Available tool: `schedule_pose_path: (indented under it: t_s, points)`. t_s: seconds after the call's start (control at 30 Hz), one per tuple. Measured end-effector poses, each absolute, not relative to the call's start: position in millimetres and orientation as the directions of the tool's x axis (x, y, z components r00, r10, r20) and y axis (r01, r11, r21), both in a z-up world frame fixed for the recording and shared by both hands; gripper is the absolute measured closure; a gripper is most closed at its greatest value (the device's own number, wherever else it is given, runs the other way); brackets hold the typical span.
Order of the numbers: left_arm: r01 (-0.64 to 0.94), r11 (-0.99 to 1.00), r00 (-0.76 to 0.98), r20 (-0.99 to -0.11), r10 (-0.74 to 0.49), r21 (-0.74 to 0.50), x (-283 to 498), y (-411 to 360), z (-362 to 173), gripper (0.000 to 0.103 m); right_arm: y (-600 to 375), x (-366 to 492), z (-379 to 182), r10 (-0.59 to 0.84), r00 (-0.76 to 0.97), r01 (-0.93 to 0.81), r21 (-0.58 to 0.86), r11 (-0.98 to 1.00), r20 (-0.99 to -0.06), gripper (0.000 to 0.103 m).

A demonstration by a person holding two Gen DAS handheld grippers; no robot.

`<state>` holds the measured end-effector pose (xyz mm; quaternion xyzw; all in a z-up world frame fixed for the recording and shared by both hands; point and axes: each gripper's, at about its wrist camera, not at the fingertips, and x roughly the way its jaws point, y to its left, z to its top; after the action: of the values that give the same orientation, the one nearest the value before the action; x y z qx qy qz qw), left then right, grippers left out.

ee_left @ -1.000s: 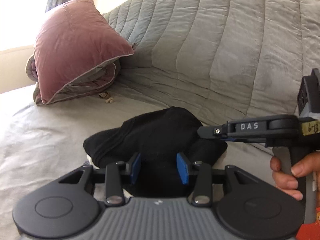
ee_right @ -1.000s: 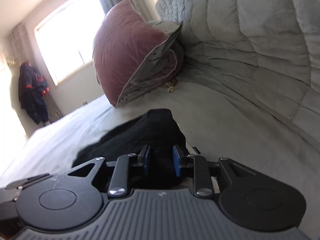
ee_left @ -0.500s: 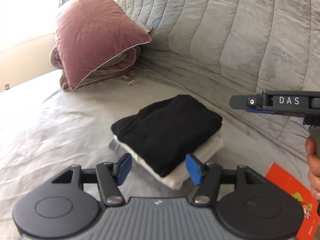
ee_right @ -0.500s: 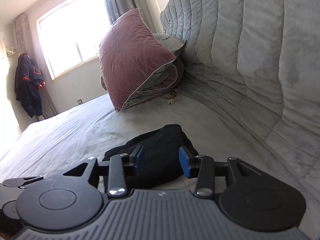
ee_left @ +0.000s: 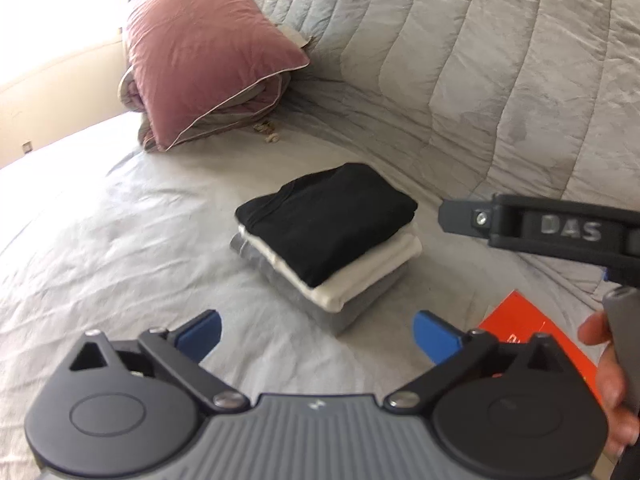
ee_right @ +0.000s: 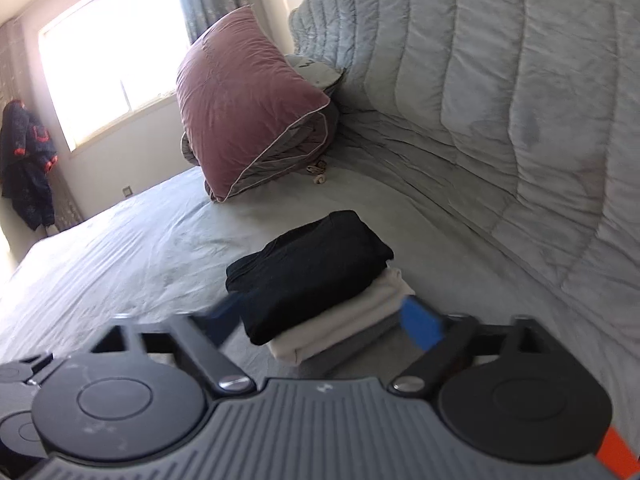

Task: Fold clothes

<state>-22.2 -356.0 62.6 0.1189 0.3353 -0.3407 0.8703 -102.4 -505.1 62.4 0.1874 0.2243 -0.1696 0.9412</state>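
Three folded garments are sitting in one stack [ee_left: 326,240] on the bed [ee_left: 120,240], near the single pink pillow [ee_left: 204,48]. Beside the stack, the left tool [ee_left: 316,336] and right tool [ee_right: 324,320] are gaping wide, having just been opening, each holding nothing.

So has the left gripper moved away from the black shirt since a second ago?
Yes. The left gripper has backed off and up: its fingers, earlier around the black shirt, now stand open short of the stack, with bare sheet between.

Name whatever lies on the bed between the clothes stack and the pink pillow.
Only a small tan clump near the pillow; otherwise bare sheet up to the stack, in both views.
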Motion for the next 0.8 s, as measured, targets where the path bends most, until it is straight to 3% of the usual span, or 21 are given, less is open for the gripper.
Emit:
schedule_pose_path:
  t_s: [0.13, 0.27, 0.43, 0.6, 0.8]
  points:
    - [0.639, 0.769, 0.54, -0.707, -0.456, -0.007, -28.3, -352.7, 51.8, 0.001, -501.1, -108.4, 42.9, -0.291, 0.828, 0.454, 0.27, 0.849, -0.478, 0.0]
    - [0.579, 0.815, 0.575, -0.713, -0.402, 0.007, -28.9, -346.8, 37.3, 0.0, -509.6, -98.4, 19.6, -0.297, 0.757, 0.517, 0.255, 0.817, -0.582, 0.0]
    - [0.515, 0.856, 0.623, -0.702, -0.344, 0.038, -32.1, -341.4, 21.5, 0.0, -521.1, -95.5, 4.3, -0.317, 0.715, 0.585, 0.285, 0.76, -0.623, 0.0]
    - [0.506, 0.861, 0.63, -0.706, -0.325, 0.056, -34.6, -340.8, 12.2, 0.0, -521.1, -89.4, 3.7, -0.35, 0.692, 0.595, 0.224, 0.772, -0.631, 0.0]
    - [0.512, 0.856, 0.635, -0.704, -0.318, 0.075, -36.0, -344.9, 9.4, 0.0, -521.0, -88.9, 8.7, -0.28, 0.737, 0.525, 0.261, 0.81, -0.616, 0.0]
